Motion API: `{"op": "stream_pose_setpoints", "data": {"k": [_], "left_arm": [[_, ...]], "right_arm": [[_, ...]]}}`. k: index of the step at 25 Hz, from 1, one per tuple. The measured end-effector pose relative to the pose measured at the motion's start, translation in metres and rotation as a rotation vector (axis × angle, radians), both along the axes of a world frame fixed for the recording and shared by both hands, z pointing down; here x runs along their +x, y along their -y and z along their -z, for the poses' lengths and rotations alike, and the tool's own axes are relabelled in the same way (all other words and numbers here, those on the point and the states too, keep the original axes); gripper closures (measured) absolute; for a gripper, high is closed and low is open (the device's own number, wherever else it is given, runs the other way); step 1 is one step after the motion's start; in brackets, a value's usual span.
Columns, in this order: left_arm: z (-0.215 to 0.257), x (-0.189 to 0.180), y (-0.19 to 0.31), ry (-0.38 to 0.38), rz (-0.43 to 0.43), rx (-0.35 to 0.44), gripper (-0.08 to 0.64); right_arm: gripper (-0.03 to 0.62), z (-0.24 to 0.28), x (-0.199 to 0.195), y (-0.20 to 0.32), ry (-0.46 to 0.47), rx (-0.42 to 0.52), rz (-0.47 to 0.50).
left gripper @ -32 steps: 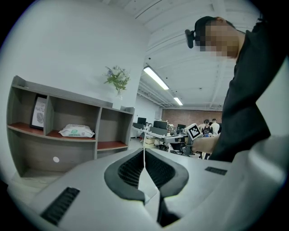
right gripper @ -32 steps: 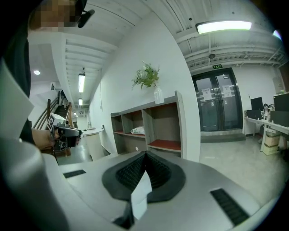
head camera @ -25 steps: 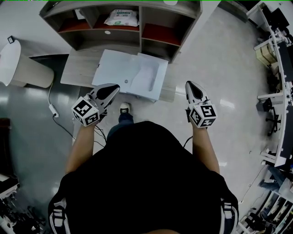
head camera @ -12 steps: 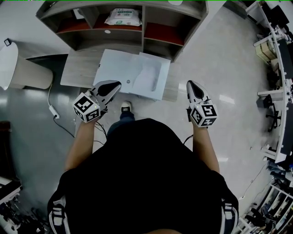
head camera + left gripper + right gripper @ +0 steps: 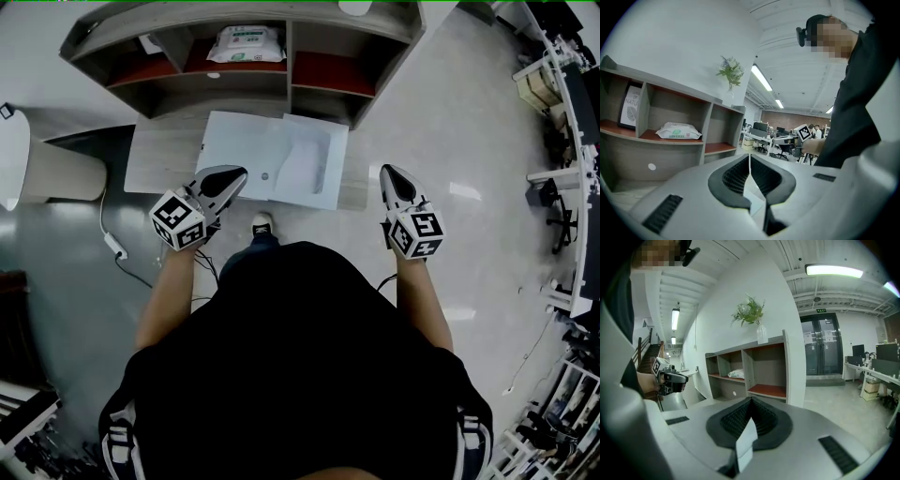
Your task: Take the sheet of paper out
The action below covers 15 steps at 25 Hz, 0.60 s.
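A white document pouch (image 5: 272, 155) with a snap button lies flat on the low wooden table (image 5: 155, 155) in front of the shelf unit; a paler sheet (image 5: 305, 164) shows at its right half. My left gripper (image 5: 242, 172) hovers at the pouch's near left edge with its jaws shut and nothing in them. In the left gripper view the left gripper (image 5: 750, 157) points at the shelf. My right gripper (image 5: 386, 170) is shut and empty, off the table's right end, apart from the pouch. In its own view the right gripper (image 5: 751, 399) faces the shelf's right end.
A wooden shelf unit (image 5: 291, 56) stands behind the table and holds a pack of wipes (image 5: 246, 44). A white round bin (image 5: 19, 155) stands at the left, with a cable and power strip (image 5: 117, 246) on the floor. Office desks (image 5: 572, 141) line the right side.
Both grippers have drifted a little toward the low table and shelf. Their jaws stay shut, and the pouch has not moved.
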<state>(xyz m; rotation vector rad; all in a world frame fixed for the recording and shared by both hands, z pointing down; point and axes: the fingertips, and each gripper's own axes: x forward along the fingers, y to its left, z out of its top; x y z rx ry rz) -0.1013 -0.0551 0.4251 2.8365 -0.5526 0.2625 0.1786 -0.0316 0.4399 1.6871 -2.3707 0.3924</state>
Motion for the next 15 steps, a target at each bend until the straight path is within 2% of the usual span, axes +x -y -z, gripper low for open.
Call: {"op": "stream_pose_setpoints", "data": {"k": [15], "left_arm": [[-0.020, 0.003, 0.057, 0.022, -0.098, -0.038, 0.534]], "right_arm": [[0.578, -0.005, -0.008, 0.027, -0.016, -0.023, -0.093]]}}
